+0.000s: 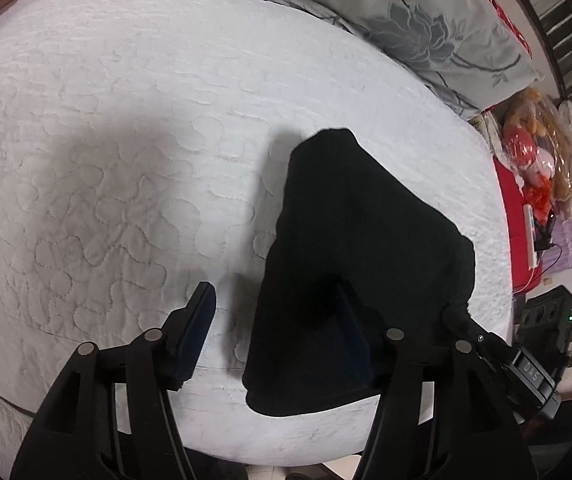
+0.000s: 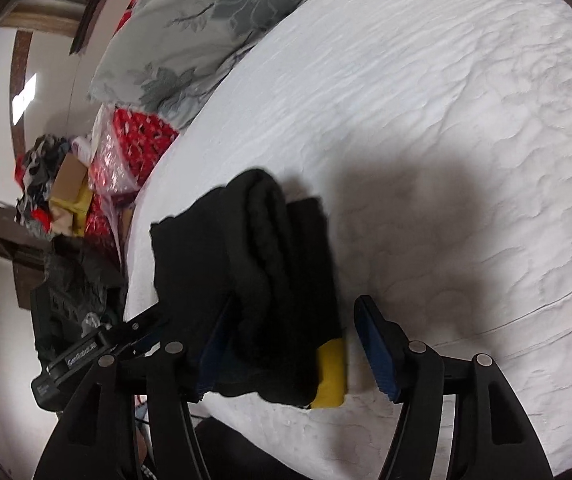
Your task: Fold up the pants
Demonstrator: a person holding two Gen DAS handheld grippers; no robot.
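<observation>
The black pants (image 1: 350, 264) lie folded in a compact bundle on the white quilted bed (image 1: 125, 140), near its front right edge. My left gripper (image 1: 277, 312) is open, its right finger (image 1: 356, 328) over the bundle's near part. In the right wrist view the pants (image 2: 261, 280) show stacked folds, with a yellow patch (image 2: 332, 380) at the near corner. My right gripper (image 2: 294, 344) is open, its jaws straddling the bundle's near end. The other gripper (image 2: 97, 348) shows at the left.
A grey floral pillow (image 1: 406, 20) lies at the bed's far right. Bagged toys and red cloth (image 1: 538, 160) crowd the floor beside the bed. Boxes and clutter (image 2: 73, 192) sit past the bed's edge. White quilt (image 2: 466, 160) stretches left of the pants.
</observation>
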